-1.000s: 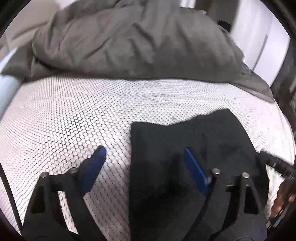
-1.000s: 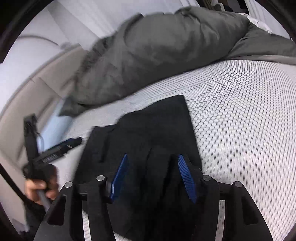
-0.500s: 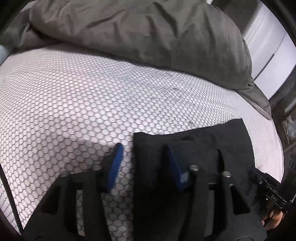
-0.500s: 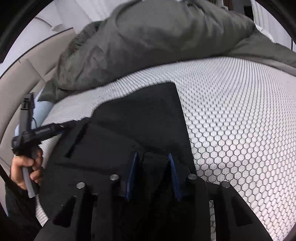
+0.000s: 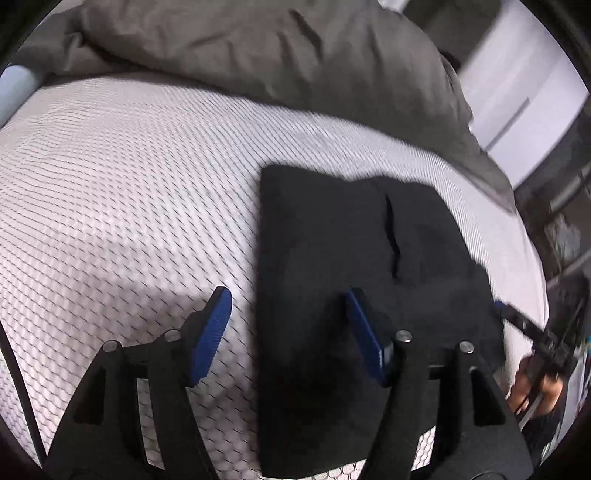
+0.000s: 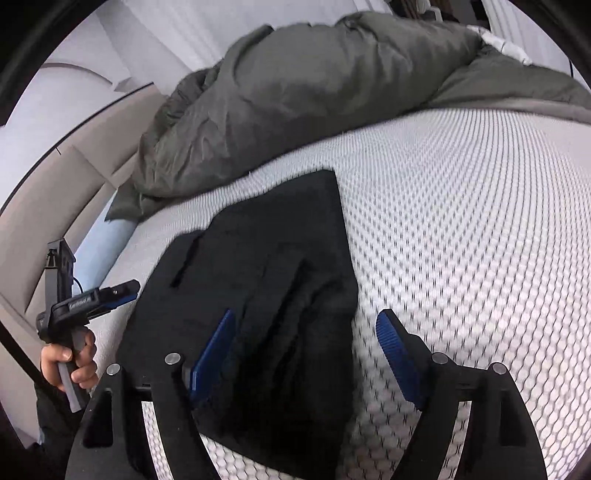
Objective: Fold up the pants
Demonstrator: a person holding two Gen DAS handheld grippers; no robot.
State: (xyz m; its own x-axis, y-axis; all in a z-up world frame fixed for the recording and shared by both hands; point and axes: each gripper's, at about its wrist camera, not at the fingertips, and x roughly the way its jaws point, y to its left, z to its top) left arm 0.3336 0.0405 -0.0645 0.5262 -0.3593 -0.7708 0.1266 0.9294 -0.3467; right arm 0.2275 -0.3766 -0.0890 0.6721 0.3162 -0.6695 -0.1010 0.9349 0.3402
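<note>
Both wrist views look steeply down, close over the same folded pants (image 5: 362,258) from opposite edges.

A bedroom in a home: a bed's mattress (image 6: 461,229) with a white honeycomb-mesh cover fills both wrist views. At the mattress's far edge a rumpled grey duvet (image 6: 314,92) is heaped. Beyond the mattress's left side, in the right wrist view, runs a beige padded bed surround (image 6: 48,206), with pale walls (image 6: 155,33) above it. Past the duvet, in the left wrist view, stands a white panelled door or wardrobe front (image 5: 517,110).
</note>
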